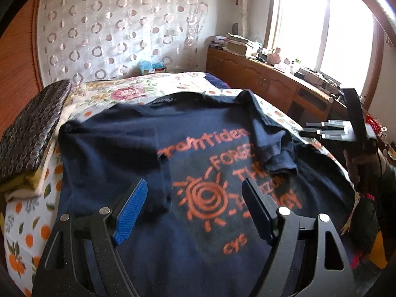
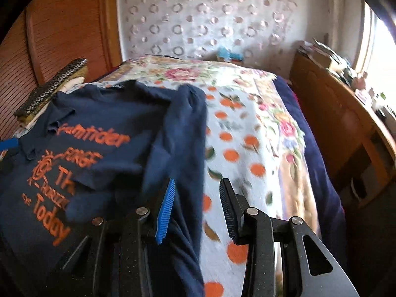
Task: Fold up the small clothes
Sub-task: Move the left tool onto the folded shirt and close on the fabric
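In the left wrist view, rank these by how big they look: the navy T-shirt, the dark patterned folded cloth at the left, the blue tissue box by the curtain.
1. Navy T-shirt, by far the largest.
2. Dark patterned folded cloth.
3. Blue tissue box, smallest, though it sits farthest from the camera, so its true size is unsure.

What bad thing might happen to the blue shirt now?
1. Both sleeves already lie folded over the shirt, loosely. The right sleeve is bunched, so it may slip out when the shirt is folded again.
2. The right gripper is open at the shirt's edge with nothing between its fingers, so it might pinch the orange-print sheet along with the shirt.
3. The left gripper hangs open above the print and could rumple the left sleeve.
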### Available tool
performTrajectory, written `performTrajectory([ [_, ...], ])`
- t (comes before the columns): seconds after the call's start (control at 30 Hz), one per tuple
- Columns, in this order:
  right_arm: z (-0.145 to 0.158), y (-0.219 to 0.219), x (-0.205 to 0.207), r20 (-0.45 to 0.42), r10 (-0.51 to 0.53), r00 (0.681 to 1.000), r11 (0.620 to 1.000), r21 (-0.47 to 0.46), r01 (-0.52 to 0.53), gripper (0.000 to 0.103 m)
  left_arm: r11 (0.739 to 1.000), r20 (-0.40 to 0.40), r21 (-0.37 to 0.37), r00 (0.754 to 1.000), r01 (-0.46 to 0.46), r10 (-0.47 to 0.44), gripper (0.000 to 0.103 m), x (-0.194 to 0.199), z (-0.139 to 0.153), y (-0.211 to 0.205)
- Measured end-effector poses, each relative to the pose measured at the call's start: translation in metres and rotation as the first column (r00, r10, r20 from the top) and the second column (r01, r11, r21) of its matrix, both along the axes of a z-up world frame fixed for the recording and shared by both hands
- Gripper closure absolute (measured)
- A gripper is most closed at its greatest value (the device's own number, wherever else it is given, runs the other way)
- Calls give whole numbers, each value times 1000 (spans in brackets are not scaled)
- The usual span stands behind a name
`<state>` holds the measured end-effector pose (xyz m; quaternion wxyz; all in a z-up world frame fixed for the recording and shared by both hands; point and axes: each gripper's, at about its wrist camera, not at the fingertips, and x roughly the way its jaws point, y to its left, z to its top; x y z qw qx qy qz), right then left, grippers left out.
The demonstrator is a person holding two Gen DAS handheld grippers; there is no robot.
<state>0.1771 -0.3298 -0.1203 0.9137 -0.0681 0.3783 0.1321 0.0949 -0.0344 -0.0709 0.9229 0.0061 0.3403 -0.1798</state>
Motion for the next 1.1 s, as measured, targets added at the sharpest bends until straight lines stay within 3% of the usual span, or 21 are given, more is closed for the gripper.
performTrajectory([
  [0.2,-14,-10,-15,-30,-46,998,999,-22,45,64,997,7,0,997,80,-80,23,19,10,-36],
  [0.33,-12,-9,-18,-11,-57,998,998,-37,56,64,988,1,5,988,157,-157,44,29,13,-64],
  [0.37,-15,-11,-16,-10,-57,998,998,-39,57,64,983,-8,3,983,182,-182,55,32,13,-73],
  [0.43,-16,-9,-17,-10,-58,998,997,-43,58,64,976,-23,-2,976,217,-217,66,36,13,-84],
  [0.57,-18,-15,-19,-16,-57,998,998,-12,57,64,956,-61,-21,954,293,-294,78,48,9,-112],
  [0.73,-21,-27,-18,-42,-58,997,997,58,60,64,936,-122,-4,929,352,-350,79,59,-5,-142],
  [1.1,-23,-27,-18,-42,-65,997,996,61,67,63,901,-188,46,890,431,-416,79,66,-20,-184],
])
